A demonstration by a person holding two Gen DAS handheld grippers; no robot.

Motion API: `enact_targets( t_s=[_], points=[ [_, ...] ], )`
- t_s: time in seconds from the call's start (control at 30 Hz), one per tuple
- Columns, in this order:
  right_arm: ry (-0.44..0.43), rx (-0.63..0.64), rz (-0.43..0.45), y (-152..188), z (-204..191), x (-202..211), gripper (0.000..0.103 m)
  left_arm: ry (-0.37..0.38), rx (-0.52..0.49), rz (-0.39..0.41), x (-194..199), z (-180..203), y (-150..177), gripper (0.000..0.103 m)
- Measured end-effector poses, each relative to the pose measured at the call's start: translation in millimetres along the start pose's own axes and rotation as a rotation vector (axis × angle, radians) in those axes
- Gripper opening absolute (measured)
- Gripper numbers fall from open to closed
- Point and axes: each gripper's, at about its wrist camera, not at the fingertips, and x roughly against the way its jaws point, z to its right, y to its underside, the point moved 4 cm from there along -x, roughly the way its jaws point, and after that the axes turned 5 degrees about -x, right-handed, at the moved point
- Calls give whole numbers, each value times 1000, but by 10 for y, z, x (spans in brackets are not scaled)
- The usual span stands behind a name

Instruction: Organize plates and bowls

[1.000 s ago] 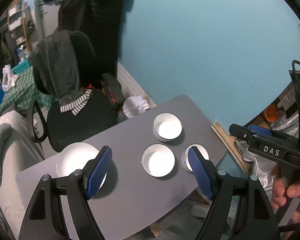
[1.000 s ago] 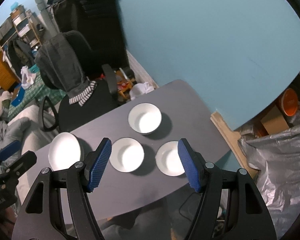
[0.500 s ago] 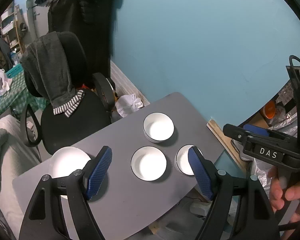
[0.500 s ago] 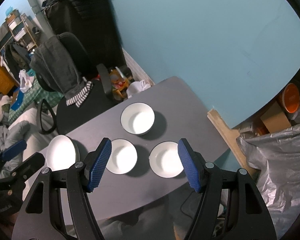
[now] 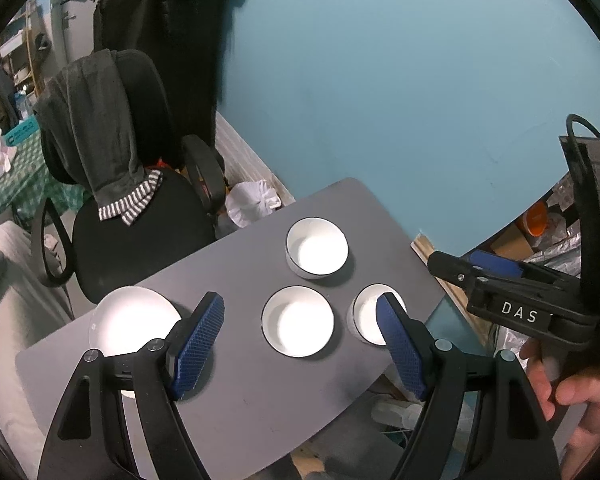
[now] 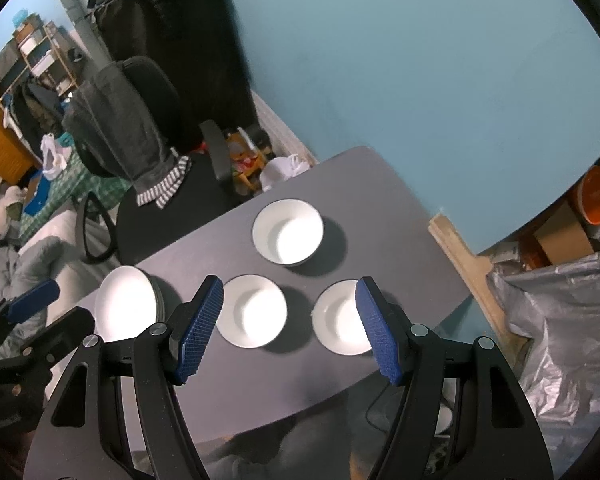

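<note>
Three white bowls stand on a small grey table [image 5: 260,380]: a far bowl [image 5: 317,247], a middle bowl [image 5: 298,321] and a right bowl [image 5: 368,314]. A white plate [image 5: 134,322] lies at the table's left end. In the right wrist view I see the far bowl [image 6: 288,233], middle bowl [image 6: 252,311], right bowl [image 6: 340,318] and the plate [image 6: 126,302]. My left gripper [image 5: 300,344] is open and empty, high above the table. My right gripper [image 6: 288,328] is open and empty, also high above the bowls.
A black office chair [image 5: 140,216] with a grey garment stands past the table's far left. A blue wall [image 5: 400,80] is behind. A white bag [image 5: 252,202] lies on the floor. Boxes and silver foil [image 6: 560,320] crowd the right side. The right gripper's body [image 5: 520,304] shows at right.
Both grippers have shifted a little over the table, so the bowls sit slightly differently in view. Both stay open. No dish has moved.
</note>
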Motion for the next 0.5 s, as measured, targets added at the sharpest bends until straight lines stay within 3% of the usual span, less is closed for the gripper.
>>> enact_targets(
  t_s=[0.5],
  points=[
    [-52,19,-96,-100,36,-573,68,-31,88,-65,-654,-327,120,80]
  ],
)
